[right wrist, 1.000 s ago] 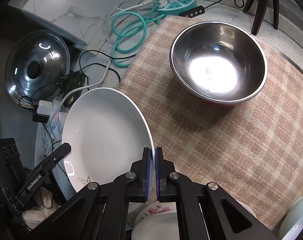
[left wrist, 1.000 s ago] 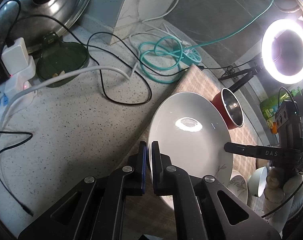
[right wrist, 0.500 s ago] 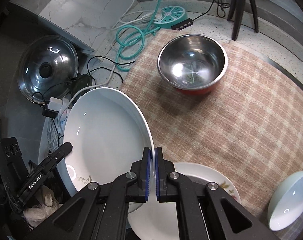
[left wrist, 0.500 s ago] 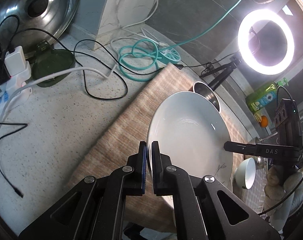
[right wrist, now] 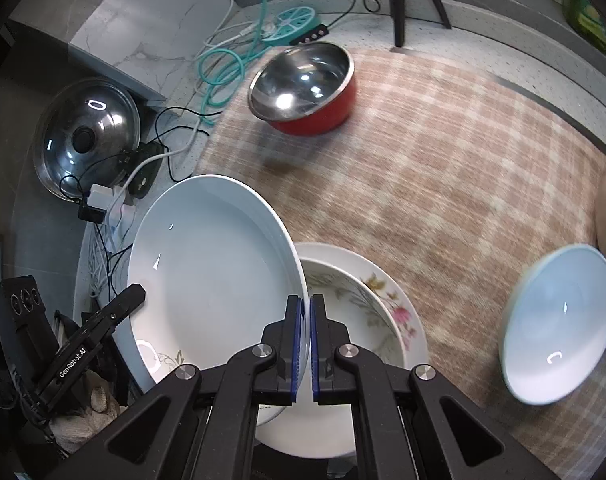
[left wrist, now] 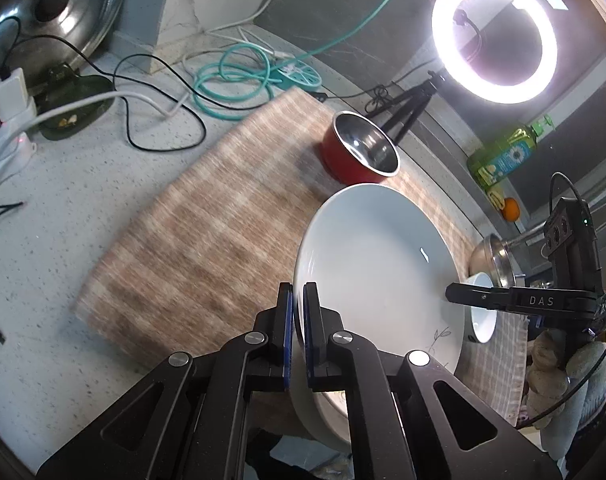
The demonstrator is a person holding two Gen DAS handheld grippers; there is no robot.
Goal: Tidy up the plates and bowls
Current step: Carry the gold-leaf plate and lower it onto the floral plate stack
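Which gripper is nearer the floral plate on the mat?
Right. The right gripper, clamping the white plate, hangs directly over the floral plate; the left gripper grips the opposite rim, farther off.

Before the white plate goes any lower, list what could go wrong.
1. Both the left gripper and the right gripper pinch only the thin rim of the wide white ceramic plate; if either slips, it could tip and fall.
2. The flower-patterned dish lies right under its lower edge, so a fast descent could chip both.
3. The pale blue bowl sits near the right gripper and could get knocked.
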